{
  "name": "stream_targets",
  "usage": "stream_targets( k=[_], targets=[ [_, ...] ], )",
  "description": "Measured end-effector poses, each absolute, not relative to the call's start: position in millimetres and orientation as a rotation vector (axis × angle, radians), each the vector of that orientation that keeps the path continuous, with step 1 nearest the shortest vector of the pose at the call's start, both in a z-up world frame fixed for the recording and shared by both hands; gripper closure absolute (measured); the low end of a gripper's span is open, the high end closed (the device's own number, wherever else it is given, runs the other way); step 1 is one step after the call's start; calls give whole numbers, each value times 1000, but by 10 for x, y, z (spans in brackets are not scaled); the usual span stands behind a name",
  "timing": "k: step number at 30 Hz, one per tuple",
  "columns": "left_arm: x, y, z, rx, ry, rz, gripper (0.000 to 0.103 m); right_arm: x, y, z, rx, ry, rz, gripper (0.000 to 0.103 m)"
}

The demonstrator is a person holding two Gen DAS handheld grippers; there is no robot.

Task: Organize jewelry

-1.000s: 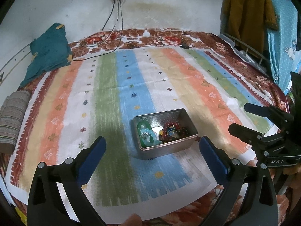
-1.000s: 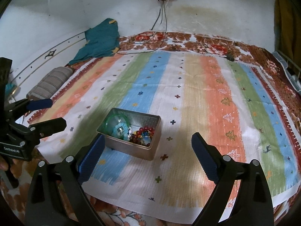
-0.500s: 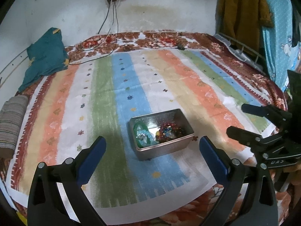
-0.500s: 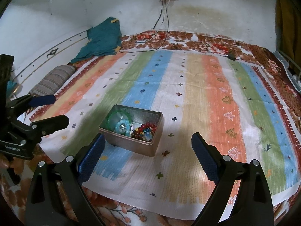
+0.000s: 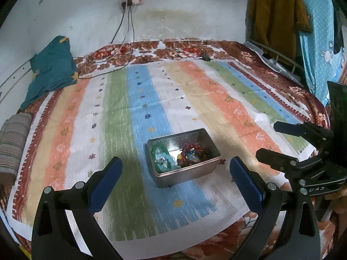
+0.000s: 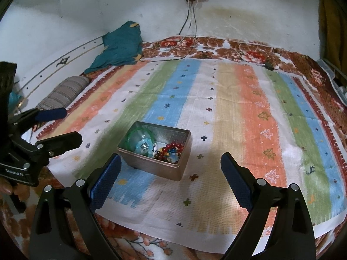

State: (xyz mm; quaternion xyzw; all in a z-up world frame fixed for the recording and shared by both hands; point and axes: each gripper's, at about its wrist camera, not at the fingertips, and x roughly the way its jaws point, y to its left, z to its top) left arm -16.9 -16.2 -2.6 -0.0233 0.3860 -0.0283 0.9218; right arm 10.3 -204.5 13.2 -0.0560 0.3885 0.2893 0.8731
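Note:
An open silver tin (image 5: 186, 176) sits on the striped cloth and holds a green bangle (image 5: 156, 151), a light-blue bead bracelet (image 5: 167, 159) and dark red bead bracelets (image 5: 195, 151). My left gripper (image 5: 175, 182) hovers open just in front of the tin, holding nothing. My right gripper (image 5: 267, 139) is open at the tin's right. In the right wrist view the tin (image 6: 151, 169) lies just beyond the open right gripper (image 6: 171, 173), with the bangle (image 6: 138, 135) and red beads (image 6: 172, 148) inside. The left gripper (image 6: 70, 126) stands open at the left.
The striped cloth (image 5: 121, 112) covers a floral blanket (image 5: 173, 47) on a bed. A teal garment (image 5: 52, 73) and a rolled striped bolster (image 5: 13, 145) lie at the left. Cables hang from a wall power strip (image 5: 134, 0). Clothes (image 5: 277, 10) hang at the right, over a rack.
Both views drifted slightly and the left one tipped up a little. The tin and its jewelry stayed put. Both grippers remained open.

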Motion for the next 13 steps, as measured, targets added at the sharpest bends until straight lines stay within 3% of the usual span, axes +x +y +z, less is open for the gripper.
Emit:
stream_targets(
  k=[13],
  targets=[
    [-136, -155, 31, -43, 784, -64, 6, 144, -2081, 150, -83, 816, 607, 9]
  ],
)
